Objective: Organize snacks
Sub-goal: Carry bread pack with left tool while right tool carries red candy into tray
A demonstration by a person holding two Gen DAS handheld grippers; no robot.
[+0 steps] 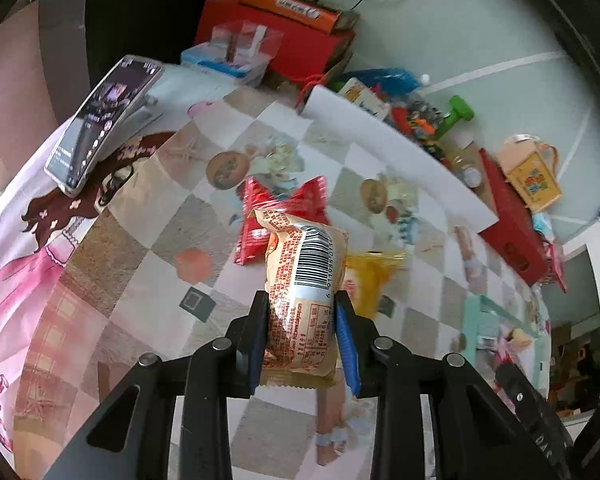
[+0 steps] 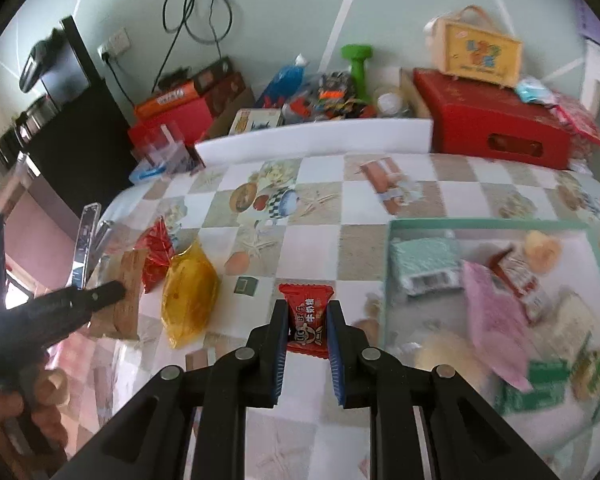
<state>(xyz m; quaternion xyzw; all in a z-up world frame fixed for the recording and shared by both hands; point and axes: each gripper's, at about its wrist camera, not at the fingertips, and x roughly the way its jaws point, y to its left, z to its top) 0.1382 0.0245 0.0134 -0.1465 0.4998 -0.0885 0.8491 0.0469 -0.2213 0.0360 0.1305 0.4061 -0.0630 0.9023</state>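
- L tongs [image 1: 302, 312] clamped on a tan snack packet [image 1: 304, 296]; blue pads press both sides, barcode face toward cam, packet stands up between the fingers, lifted clear of the table [image 1: 140, 240]
- R tongs [image 2: 308, 320] clamped on a small red candy wrapper [image 2: 306, 316], upright between the pads, crimped top edge showing above the fingertips
- Table carries a checkered cloth w/ food prints; pink printed cloth over its left part in L cam
- In L cam, behind the tan packet: red snack bag [image 1: 278, 220] lying on table, yellow snack bag [image 1: 370, 280] just right of it, partly hidden by packet
- R cam shows same pair from other side: red bag at [image 2: 156, 254], yellow bag at [image 2: 188, 300], touching or nearly so – can't tell which
- Teal-rimmed tray [image 2: 488, 225] at right of R cam, on table, holds several packets – teal, pink, red/white, green; contents blurred
- L tongs also seen at left edge of R cam, w/ the tan packet at the tip and a hand [image 2: 16, 408] on the handle
- Phone on a stand [image 1: 100, 120] at table's far left in L cam, screen lit
- Clutter beyond table edge: red boxes [image 2: 496, 120], green dumbbell [image 2: 358, 68], yellow carry case [image 2: 476, 52]
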